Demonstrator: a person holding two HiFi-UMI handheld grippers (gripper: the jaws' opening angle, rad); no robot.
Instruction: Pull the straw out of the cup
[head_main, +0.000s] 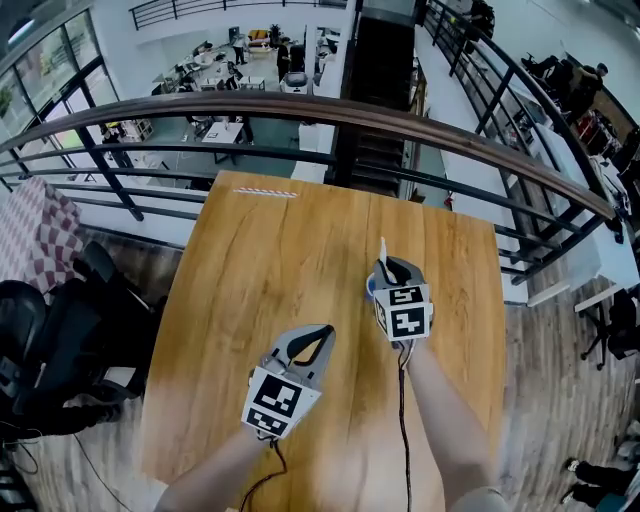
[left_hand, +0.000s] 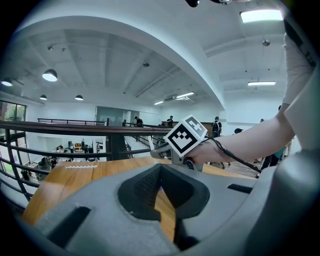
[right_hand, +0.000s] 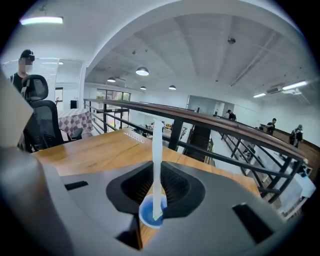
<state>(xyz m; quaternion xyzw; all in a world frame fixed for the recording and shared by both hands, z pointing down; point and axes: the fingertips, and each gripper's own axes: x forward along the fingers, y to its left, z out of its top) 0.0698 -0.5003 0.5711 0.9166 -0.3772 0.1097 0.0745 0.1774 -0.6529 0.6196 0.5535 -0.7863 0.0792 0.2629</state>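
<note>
**Right gripper clamped on the straw over the cup**

My right gripper (right_hand: 156, 163) has its jaws pinched on the thin white drinking straw (right_hand: 157, 142), holding it about halfway along, upright, with a length standing clear above the pads. The straw's lower end shows over the inside of the small round blue cup (right_hand: 145, 215), directly beneath the jaws. I cannot tell whether that end has cleared the rim.

In the head view the cup stands on the light wooden table (head_main: 280, 260), at about 2 o'clock from the table's middle and mostly hidden behind my right gripper. My left gripper (left_hand: 161, 166) hangs at roughly 7 o'clock from the cup, well apart from it, with its tips together and nothing between them.

I judge the straw to be very light, thin-walled and smooth. It should flatten or kink under a hard squeeze and slip under a weak one, so a modest pinch near mid-length suits it, with a pull straight along its axis. The cup also looks light, so a straw dragging on the rim could tip it or carry it along.
</note>
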